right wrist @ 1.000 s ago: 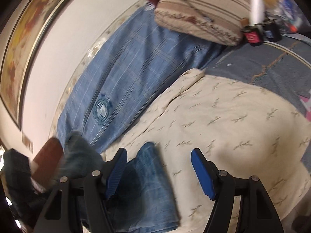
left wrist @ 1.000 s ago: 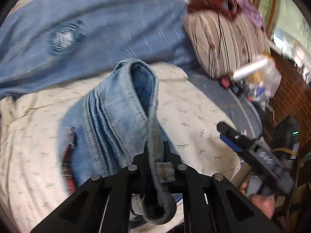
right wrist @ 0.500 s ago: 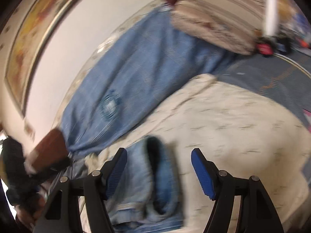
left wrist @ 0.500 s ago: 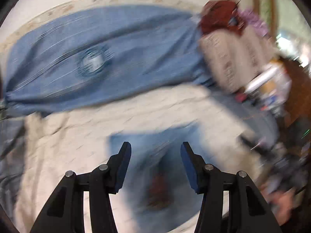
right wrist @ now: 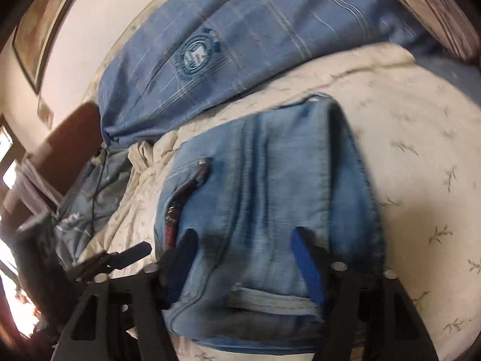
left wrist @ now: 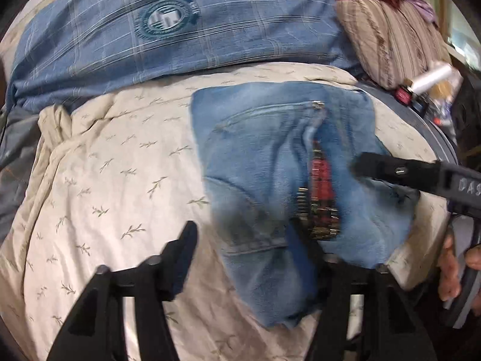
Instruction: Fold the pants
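Observation:
The blue jeans (left wrist: 270, 162) lie folded in a thick pad on the cream leaf-print bedspread (left wrist: 114, 162), a red-lined zip pocket showing. My left gripper (left wrist: 245, 240) hovers over their near left edge. Its jaws are opening and the pads press on nothing. From the right, my right gripper (left wrist: 365, 165) reaches in over the jeans. In the right wrist view the jeans (right wrist: 270, 186) fill the middle. The right gripper (right wrist: 245, 249) is low over their near end, its blue-padded jaws closing with denim under and between them, not pinched. The left gripper (right wrist: 132, 254) shows at the left.
A blue plaid pillow with a round crest (left wrist: 168, 21) lies along the wall behind. A striped cushion (left wrist: 390, 39) and small bottles (left wrist: 430, 81) crowd the far right. A framed picture (right wrist: 33, 39) hangs on the wall. The bed edge runs close on the right, beside a hand (left wrist: 451, 264).
My left gripper let go of the raised denim edge, opened and pulled back; the jeans now lie flat and folded. My right gripper came over the jeans and its jaws narrowed.

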A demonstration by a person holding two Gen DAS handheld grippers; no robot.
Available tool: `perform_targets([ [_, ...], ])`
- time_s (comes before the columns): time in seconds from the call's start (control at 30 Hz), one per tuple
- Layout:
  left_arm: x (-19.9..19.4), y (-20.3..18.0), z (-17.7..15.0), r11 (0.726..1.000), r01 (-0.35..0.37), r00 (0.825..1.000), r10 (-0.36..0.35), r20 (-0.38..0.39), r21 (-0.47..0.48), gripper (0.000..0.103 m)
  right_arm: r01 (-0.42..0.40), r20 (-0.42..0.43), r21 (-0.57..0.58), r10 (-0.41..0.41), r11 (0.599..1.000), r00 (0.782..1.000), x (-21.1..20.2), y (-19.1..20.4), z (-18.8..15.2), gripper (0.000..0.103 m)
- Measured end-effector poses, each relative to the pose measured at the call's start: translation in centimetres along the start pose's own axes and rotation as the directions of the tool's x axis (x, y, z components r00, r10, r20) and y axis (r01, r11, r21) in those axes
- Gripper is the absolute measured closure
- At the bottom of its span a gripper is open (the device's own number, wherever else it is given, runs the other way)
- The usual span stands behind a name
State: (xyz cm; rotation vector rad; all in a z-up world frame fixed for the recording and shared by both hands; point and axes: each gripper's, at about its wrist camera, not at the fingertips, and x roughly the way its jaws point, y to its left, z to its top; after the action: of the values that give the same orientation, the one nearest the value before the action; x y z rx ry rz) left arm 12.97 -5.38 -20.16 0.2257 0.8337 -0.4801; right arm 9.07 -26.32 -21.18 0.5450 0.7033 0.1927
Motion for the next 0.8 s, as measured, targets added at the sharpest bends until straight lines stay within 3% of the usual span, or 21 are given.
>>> perform_targets([
  [0.07,-0.1,0.7,0.3,0.999,0.019,1.0,-0.019,-0.022,-0.031,0.025,-0.044,0.004,0.053,0.044,0.998,0.999,-0.2,-1.3,0.1,0.046],
  [0.13,-0.6,1.0,0.9,0.998,0.028,0.999,-0.029,-0.031,-0.047,0.025,-0.025,0.007,0.042,0.025,0.999,1.0,-0.6,-1.0,0.3,0.046],
  [0.23,-2.0,1.2,2.4,0.999,-0.012,1.0,0.012,-0.005,-0.047,0.025,0.003,0.066,-0.026,-0.001,1.0,0.998,-1.8,0.7,1.0,0.044],
  [0.33,-3.6,2.0,4.3,0.996,-0.043,0.997,0.047,0.054,-0.082,0.025,-0.049,0.141,-0.072,0.059,0.996,0.988,-3.2,2.3,2.2,0.044],
  [0.47,-3.4,2.6,7.2,0.992,-0.104,0.99,0.11,0.092,-0.068,0.025,-0.053,0.203,-0.124,0.078,0.991,0.976,-2.7,3.8,4.7,0.044],
  [0.8,3.3,2.7,9.4,0.984,-0.169,0.985,0.17,0.013,-0.063,0.025,-0.056,0.132,-0.028,0.059,0.998,0.989,2.1,0.8,7.7,0.044],
])
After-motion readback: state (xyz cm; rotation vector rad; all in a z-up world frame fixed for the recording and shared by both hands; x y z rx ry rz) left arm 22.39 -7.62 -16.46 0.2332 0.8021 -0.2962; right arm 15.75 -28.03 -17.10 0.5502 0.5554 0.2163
